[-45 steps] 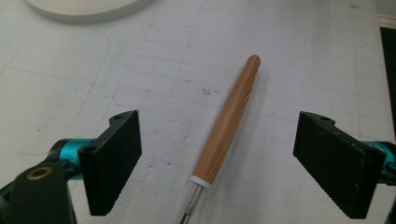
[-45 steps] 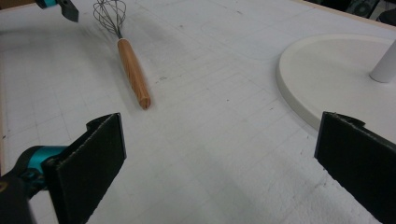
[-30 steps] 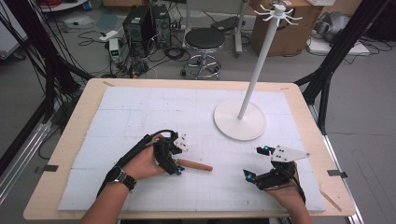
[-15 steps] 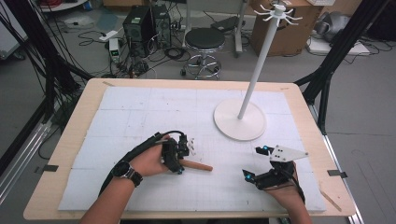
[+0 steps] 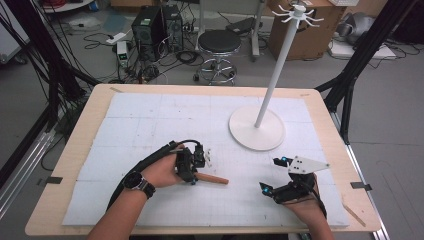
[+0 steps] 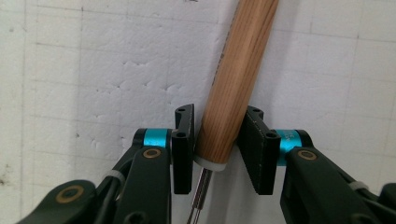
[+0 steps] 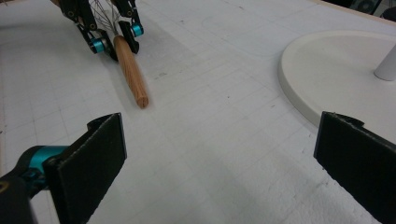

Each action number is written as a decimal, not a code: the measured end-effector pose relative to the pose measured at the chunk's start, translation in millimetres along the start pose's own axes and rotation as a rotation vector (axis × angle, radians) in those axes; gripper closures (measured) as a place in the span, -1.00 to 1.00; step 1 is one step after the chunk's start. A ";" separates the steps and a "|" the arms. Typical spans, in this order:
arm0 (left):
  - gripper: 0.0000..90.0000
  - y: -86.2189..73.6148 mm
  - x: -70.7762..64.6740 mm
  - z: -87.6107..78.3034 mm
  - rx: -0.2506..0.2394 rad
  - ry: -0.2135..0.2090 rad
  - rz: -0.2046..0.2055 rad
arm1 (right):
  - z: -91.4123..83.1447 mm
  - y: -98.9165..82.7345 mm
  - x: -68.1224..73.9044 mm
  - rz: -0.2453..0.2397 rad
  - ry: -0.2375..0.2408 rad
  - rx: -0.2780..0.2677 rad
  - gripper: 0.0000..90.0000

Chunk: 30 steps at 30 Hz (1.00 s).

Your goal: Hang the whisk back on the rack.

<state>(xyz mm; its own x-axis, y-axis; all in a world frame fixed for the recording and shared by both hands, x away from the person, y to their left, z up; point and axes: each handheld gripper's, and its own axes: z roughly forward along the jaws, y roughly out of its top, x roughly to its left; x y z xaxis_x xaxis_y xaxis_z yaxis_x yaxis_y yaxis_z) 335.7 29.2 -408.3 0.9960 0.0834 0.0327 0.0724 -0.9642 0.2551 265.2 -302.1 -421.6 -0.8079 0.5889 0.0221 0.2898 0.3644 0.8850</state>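
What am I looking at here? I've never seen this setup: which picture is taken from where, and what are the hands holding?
A person stands at a table covered with a white foam sheet, holding a hand-operated gripper in each hand. The high view looks down from above; the other two pictures come from cameras riding on each gripper. The left gripper has just been closing its jaws around the wooden handle of a wire whisk lying on the sheet; the pads look to be on it. The right gripper rests nearby with its jaws wide open and nothing between them. A white stand with a tall pole and hooks on top stands farther back.
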 end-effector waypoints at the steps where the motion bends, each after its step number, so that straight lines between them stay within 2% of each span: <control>1: 0.56 -0.1 -0.5 -0.1 -0.001 -0.004 0.003 | 0.0 0.0 -0.3 -0.002 -0.001 -0.001 -0.97; 3: 0.63 -0.3 -0.4 -0.9 0.002 -0.013 -0.012 | 0.0 0.1 -0.2 -0.002 -0.002 -0.002 -0.97; 5: 0.63 -1.3 -0.7 -2.3 -0.005 -0.009 -0.004 | -0.1 0.1 0.5 0.004 0.000 0.001 -0.97; 7: 0.63 -3.0 1.1 -7.0 -0.027 -0.004 -0.010 | 0.1 0.4 0.7 0.000 0.001 0.001 -0.97; 13: 0.63 -9.2 5.4 -38.5 -0.183 -0.019 -0.062 | 1.1 0.3 1.1 -0.004 0.003 0.004 -0.97; 17: 0.63 -6.4 8.1 -62.1 -0.306 -0.015 -0.086 | 1.4 0.5 1.5 -0.007 0.004 0.007 -0.97; 20: 0.63 -3.3 11.5 -76.4 -0.405 -0.028 -0.114 | 1.2 1.3 1.9 -0.010 0.005 0.000 -0.97; 24: 0.63 2.0 16.0 -89.3 -0.475 -0.035 -0.118 | 1.5 2.0 2.7 -0.017 0.002 -0.001 -0.97; 30: 0.63 8.7 25.0 -99.9 -0.573 -0.060 -0.133 | 2.2 2.0 3.8 -0.014 0.006 0.003 -0.97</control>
<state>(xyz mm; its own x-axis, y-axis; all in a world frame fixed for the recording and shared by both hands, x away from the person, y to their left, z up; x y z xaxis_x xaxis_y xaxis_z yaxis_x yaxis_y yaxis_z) 355.9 48.1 -308.8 0.9827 0.1639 -0.0863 0.1738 -0.6552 0.7352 263.8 -297.6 -420.8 -0.8150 0.5793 0.0125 0.2801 0.3750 0.8837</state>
